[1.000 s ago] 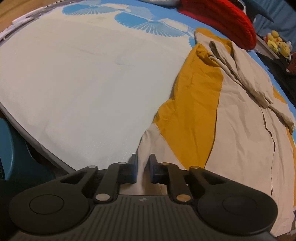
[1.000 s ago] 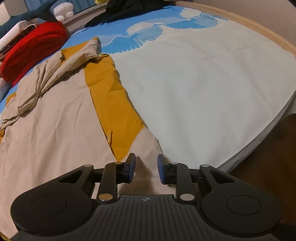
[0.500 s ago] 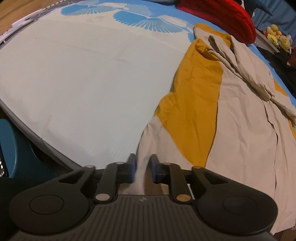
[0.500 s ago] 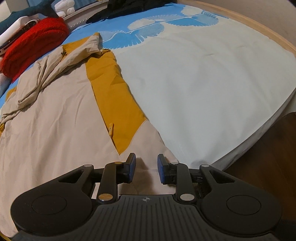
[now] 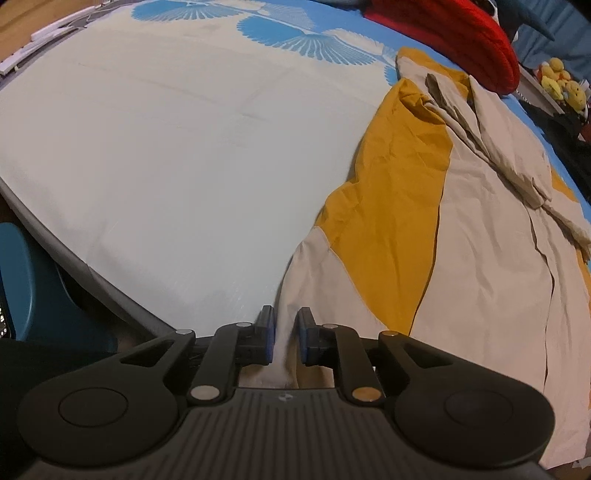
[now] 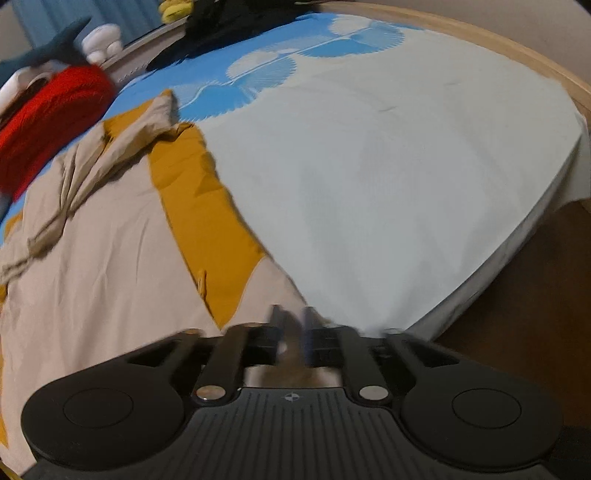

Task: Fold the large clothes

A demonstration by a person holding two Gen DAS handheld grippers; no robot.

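A large beige woven-cotton garment with mustard-yellow side panels (image 5: pixel 480 258) lies spread on a bed, its cloth matte and finely creased. In the left wrist view the garment fills the right half of the picture; in the right wrist view the same garment (image 6: pixel 92 258) fills the left half. Each mustard panel runs as a long tapering band from the far end toward the near hem, bordered by a stitched seam. At the far end the beige cloth is bunched into ropy, overlapping folds. A small tab or zip pull, too blurred to identify, sits on the seam in the right wrist view.

The left gripper (image 5: pixel 284 339), black plastic with blue pads, has its jaws narrowed around a raised ridge of the beige hem; cloth fills the gap between the pads. The right gripper (image 6: pixel 293 332) is motion-blurred; its jaws stand close together with beige cloth between them, but whether they pinch it cannot be told.

Beneath the garment lies a pale, smooth bedsheet printed with blue fan shapes (image 5: pixel 166 147), visible also from the right wrist (image 6: pixel 388 166), stretched flat over the mattress. A red ribbed knitted item (image 5: pixel 469 33) rests at the far edge of the bed, just beyond the garment, seen again in the right wrist view (image 6: pixel 48 122). Yellow plush toys (image 5: pixel 561 81) sit farther back. A light wooden bed frame (image 6: pixel 517 51) curves around the mattress.
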